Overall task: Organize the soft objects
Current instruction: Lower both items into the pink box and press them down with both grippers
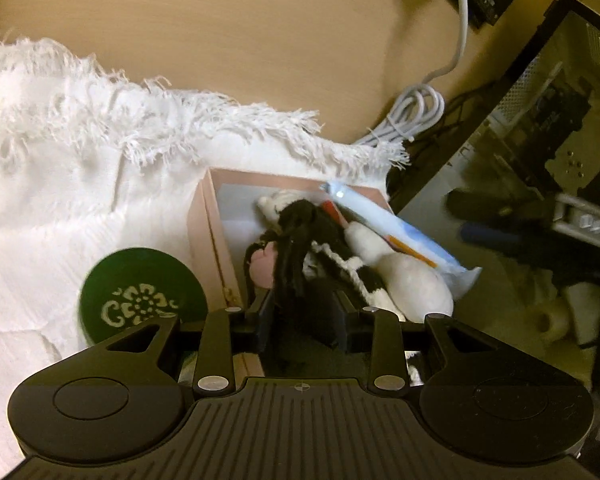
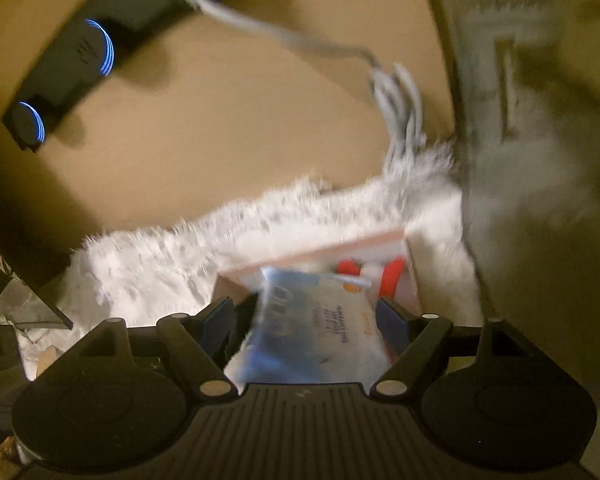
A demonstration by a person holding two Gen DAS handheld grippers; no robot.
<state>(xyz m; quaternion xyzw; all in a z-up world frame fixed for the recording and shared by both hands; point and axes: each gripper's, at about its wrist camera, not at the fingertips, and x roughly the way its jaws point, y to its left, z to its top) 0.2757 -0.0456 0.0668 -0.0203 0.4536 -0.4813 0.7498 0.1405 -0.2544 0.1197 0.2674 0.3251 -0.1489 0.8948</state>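
Observation:
A pink box [image 1: 204, 232] stands on a white fringed rug [image 1: 80, 152]. In it lie a black-haired doll in black and white clothes [image 1: 300, 240], a white plush [image 1: 404, 272] and a blue-white tissue pack [image 1: 396, 228]. My left gripper [image 1: 302, 312] hovers just over the box, its fingers around the doll's dark cloth; the grip is not clear. In the blurred right wrist view, my right gripper [image 2: 306, 320] is shut on the tissue pack [image 2: 312, 332] above the pink box [image 2: 312, 252]. Red items [image 2: 392, 276] show inside the box.
A green round lid [image 1: 140, 288] lies on the rug left of the box. A black power strip [image 2: 72, 64] and a coiled white cable [image 1: 416, 112] lie on the tan floor. A computer case [image 1: 540, 120] stands at the right.

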